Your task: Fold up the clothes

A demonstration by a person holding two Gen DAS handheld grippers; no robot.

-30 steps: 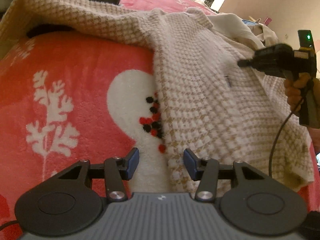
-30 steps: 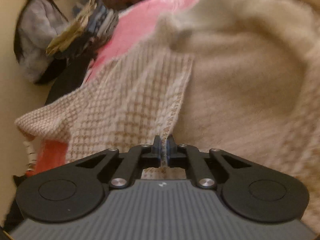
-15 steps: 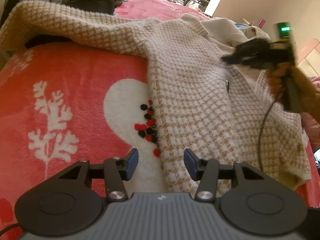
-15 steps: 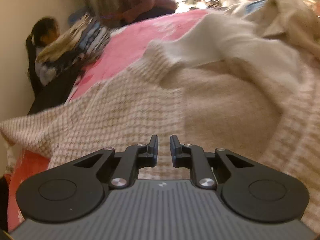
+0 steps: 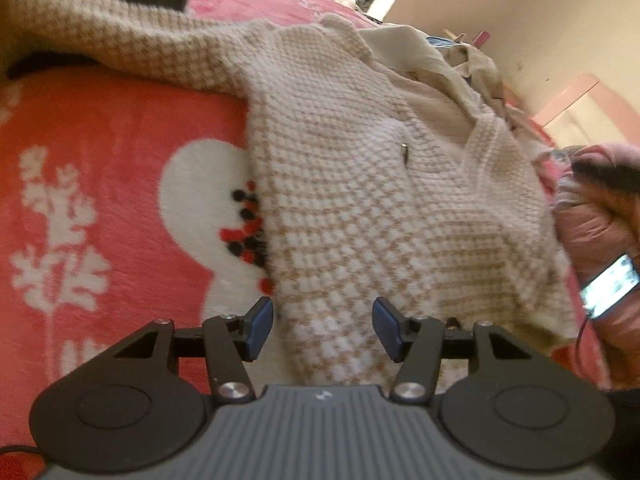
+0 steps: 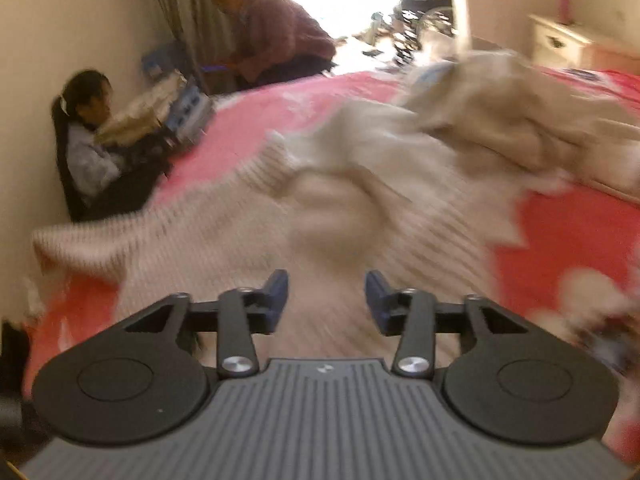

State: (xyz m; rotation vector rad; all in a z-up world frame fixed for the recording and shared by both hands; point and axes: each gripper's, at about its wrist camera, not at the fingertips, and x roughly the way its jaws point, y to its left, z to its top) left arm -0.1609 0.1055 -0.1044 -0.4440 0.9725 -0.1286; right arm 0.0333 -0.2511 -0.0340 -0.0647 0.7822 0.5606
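Beige checked sweater (image 5: 360, 184) lies spread on the red blanket (image 5: 112, 184). Left gripper (image 5: 323, 330) hovers over its hem, jaws apart, empty. Right gripper (image 6: 326, 300) likewise spread, holding nothing.

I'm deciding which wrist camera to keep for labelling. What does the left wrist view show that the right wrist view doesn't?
Only the left wrist view shows the knit's checked pattern sharply, a small dark clip on the sweater, and a lit phone screen at the right edge. Only the right wrist view shows two people seated past the bed and a pale cabinet; it is motion-blurred. Both show the sweater spread on the red blanket, with the left gripper and right gripper open and empty.
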